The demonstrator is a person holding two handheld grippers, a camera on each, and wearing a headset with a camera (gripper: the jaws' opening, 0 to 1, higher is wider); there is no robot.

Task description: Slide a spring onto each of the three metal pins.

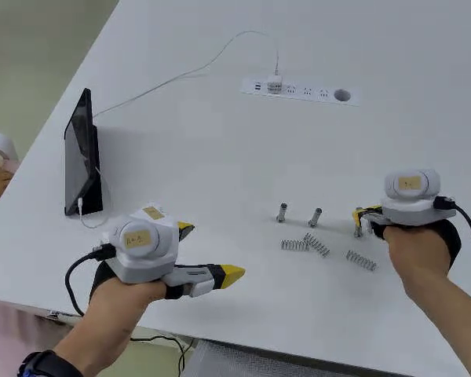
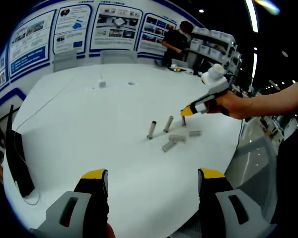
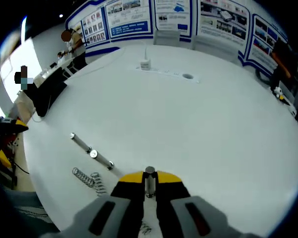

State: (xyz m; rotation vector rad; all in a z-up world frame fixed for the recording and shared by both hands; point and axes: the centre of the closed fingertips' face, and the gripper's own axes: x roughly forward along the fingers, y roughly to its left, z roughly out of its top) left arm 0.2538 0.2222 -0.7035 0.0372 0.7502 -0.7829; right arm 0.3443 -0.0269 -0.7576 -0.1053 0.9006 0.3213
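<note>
The right gripper (image 3: 149, 186) is closed on the rightmost metal pin (image 3: 149, 173), the left gripper (image 2: 153, 174) hangs open and empty, and the nearest spring (image 1: 361, 260) lies loose on the table (image 1: 220, 157) just beside, so any sideways pull may tip the pin or roll the spring away.

The white desk (image 1: 220, 157) carries a dark tablet (image 1: 82, 153) standing at the left and a power strip (image 1: 301, 89) with a white cable (image 1: 180, 75) at the far side. Two upright metal pins (image 1: 282, 212) (image 1: 315, 217) and three springs (image 1: 295, 245) (image 1: 316, 244) (image 1: 361, 260) sit near the right.
</note>
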